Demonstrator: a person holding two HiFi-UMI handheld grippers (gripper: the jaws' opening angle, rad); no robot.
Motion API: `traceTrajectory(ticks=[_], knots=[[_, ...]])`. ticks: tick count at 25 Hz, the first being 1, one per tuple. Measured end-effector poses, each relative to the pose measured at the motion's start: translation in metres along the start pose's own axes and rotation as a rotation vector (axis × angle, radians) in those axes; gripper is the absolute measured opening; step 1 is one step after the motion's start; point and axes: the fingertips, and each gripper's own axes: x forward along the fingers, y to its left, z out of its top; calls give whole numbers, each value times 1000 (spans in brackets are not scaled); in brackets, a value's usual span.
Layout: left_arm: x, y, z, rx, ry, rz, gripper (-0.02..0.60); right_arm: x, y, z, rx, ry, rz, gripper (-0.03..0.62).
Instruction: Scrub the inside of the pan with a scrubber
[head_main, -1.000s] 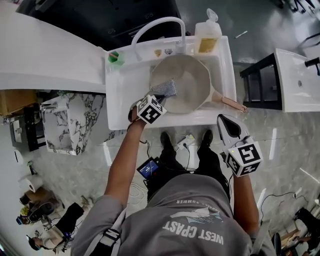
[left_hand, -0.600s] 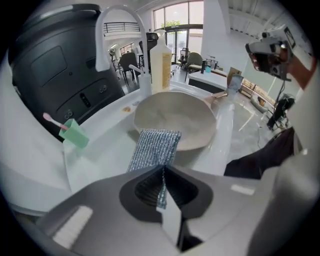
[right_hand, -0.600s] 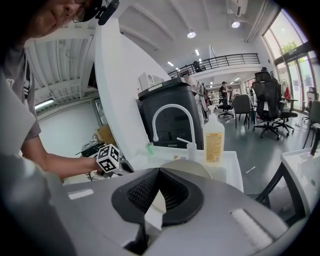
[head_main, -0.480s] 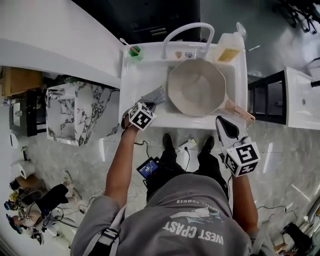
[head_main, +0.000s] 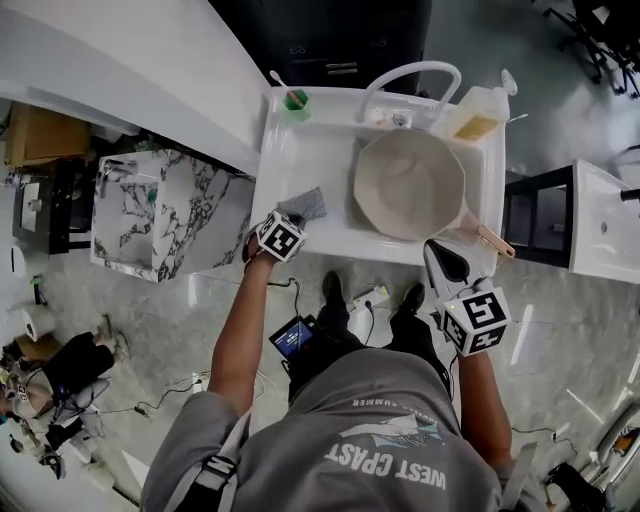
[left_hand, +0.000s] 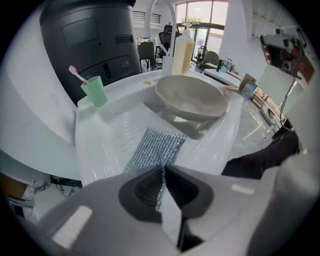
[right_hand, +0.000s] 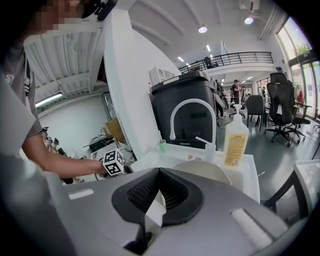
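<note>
The cream pan (head_main: 408, 185) sits in the white sink (head_main: 300, 160), its handle pointing to the near right. The grey mesh scrubber (head_main: 303, 205) lies on the ribbed sink floor left of the pan, outside it. My left gripper (head_main: 290, 222) holds the scrubber's near edge. In the left gripper view the scrubber (left_hand: 156, 147) runs from the jaws toward the pan (left_hand: 190, 97). The left gripper's (left_hand: 162, 172) jaws are opening slightly with the mesh still pinched between them. My right gripper (head_main: 437, 252) hangs shut and empty, off the sink's front edge below the pan's handle.
A green cup (head_main: 296, 102) with a toothbrush stands at the sink's back left. The arched white faucet (head_main: 410, 72) and a soap bottle (head_main: 478, 112) stand behind the pan. A marble-patterned cabinet (head_main: 165, 215) is left of the sink. A black stand (head_main: 535, 215) is on the right.
My left gripper has drawn the scrubber out of the pan and leftward onto the sink floor. The right gripper has stayed near the sink's front.
</note>
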Motion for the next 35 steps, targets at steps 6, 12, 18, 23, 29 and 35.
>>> traceTrajectory(ticks=[6, 12, 18, 23, 29, 35], knots=[[-1, 2, -9, -13, -10, 11, 34, 3, 13, 1, -17, 15, 12, 2], [-18, 6, -7, -63, -89, -9, 74, 3, 25, 7, -38, 9, 29, 2], [-48, 5, 5, -118, -199, -34, 121, 1, 34, 12, -56, -5, 44, 2], [-116, 16, 31, -114, -376, 85, 30, -4, 39, 22, -64, -25, 48, 2], [-229, 12, 78, -143, -689, 156, 2, -20, 38, 47, -69, -86, 38, 2], [-325, -9, 112, -155, -941, 160, 2, -47, 38, 77, -66, -179, 29, 2]])
